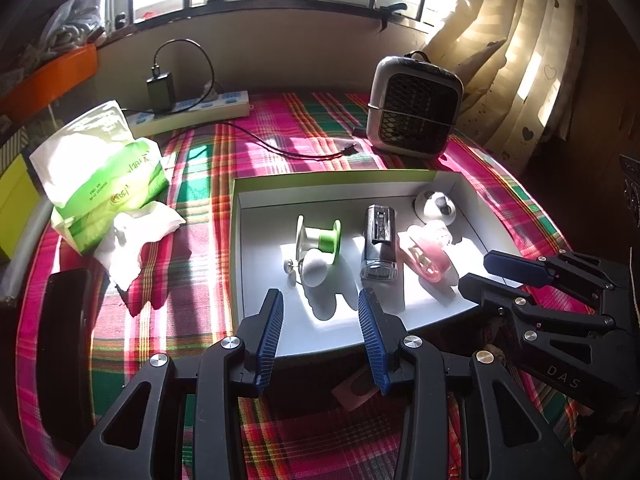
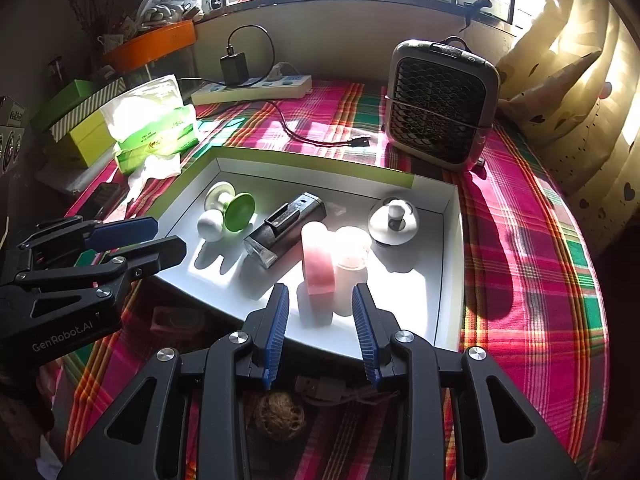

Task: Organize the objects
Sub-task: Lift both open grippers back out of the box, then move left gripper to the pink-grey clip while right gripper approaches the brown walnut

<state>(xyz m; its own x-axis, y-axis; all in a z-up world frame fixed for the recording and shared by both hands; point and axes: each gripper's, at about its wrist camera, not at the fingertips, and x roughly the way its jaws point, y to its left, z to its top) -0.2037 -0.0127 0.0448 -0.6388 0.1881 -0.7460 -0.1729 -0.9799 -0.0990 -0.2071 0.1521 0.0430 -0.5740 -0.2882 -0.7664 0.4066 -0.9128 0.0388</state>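
2 empty grippers, left (image 1: 320,312) and right (image 2: 320,304), hover wide open at the near wall of the white tray (image 1: 256,200), mid-frame, holding the spool (image 1: 320,236), pink clip (image 1: 428,250) and flashlight (image 1: 379,242). A careless descent risks scattering them.

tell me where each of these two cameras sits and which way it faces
Left wrist: sits on the left gripper, near the white box's front edge, facing the window; its own open fingers show, and the right gripper enters from the right.
Right wrist: sits on the right gripper, facing the same way over the pink clip; its own open fingers show, and the left gripper enters from the left.
Shared: white box, green spool, pink clip, small fan, plaid cloth.
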